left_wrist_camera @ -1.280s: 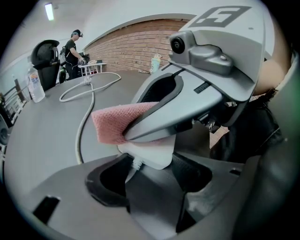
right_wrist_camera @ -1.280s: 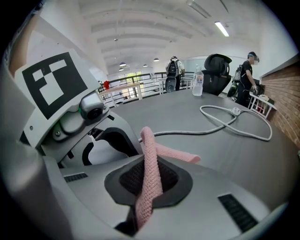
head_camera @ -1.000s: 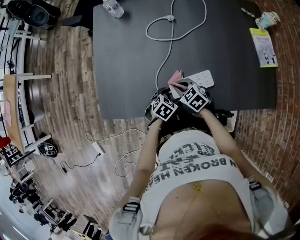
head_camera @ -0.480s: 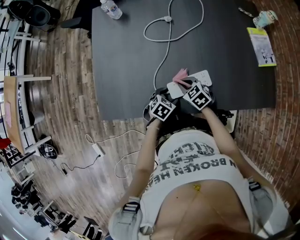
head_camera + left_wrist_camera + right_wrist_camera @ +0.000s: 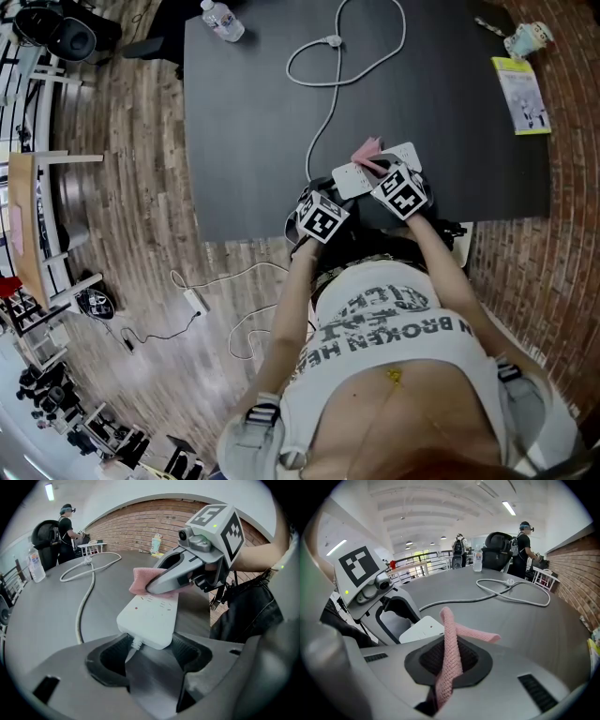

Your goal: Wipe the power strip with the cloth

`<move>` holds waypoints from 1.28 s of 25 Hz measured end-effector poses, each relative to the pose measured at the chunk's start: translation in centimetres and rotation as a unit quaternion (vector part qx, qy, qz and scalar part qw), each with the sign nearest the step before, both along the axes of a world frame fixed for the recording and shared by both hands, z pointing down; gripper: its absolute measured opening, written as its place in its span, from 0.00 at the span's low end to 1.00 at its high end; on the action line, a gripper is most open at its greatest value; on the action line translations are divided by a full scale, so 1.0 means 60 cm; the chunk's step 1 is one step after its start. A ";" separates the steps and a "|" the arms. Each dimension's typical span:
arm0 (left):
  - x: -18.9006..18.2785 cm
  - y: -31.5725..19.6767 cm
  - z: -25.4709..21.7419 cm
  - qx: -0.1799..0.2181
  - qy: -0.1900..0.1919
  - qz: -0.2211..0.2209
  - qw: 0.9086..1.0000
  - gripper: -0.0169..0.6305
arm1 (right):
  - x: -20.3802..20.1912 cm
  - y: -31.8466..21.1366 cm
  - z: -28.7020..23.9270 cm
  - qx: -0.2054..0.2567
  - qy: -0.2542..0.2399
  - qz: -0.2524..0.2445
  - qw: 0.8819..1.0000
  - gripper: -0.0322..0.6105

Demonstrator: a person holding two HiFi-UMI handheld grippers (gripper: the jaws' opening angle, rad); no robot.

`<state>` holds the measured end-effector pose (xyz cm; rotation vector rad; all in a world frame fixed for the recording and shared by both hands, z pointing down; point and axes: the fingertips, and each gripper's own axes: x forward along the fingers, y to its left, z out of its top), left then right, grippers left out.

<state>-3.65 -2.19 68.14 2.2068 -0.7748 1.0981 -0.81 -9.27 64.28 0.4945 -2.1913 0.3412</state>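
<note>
Right hand-held gripper dragged cloth along power strip.

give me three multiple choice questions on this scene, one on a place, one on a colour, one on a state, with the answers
1. Where does the water bottle stand?
A. At the far left corner of the table
B. In the middle of the table
C. At its near right corner

2. What colour is the cloth?
A. Blue
B. Pink
C. White

3. What is the left gripper doing?
A. Open, holding nothing
B. Shut on the cloth
C. Shut on the cord end of the power strip

Answers:
1 A: the head view shows it at that corner.
2 B: pink fabric shows in both gripper views.
3 C: the left gripper view shows the strip's end clamped between its jaws.
</note>
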 end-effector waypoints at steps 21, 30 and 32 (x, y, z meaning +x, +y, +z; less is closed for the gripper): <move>0.002 -0.001 0.003 -0.004 -0.003 -0.001 1.000 0.45 | 0.047 -0.020 0.002 0.008 0.007 0.026 1.000 0.08; 0.000 0.000 0.001 -0.003 -0.004 -0.001 1.000 0.45 | 0.069 -0.027 -0.002 0.014 0.009 0.046 0.999 0.08; 0.001 -0.001 0.001 -0.001 -0.002 -0.001 1.000 0.45 | 0.068 -0.026 -0.002 0.014 0.009 0.047 0.999 0.08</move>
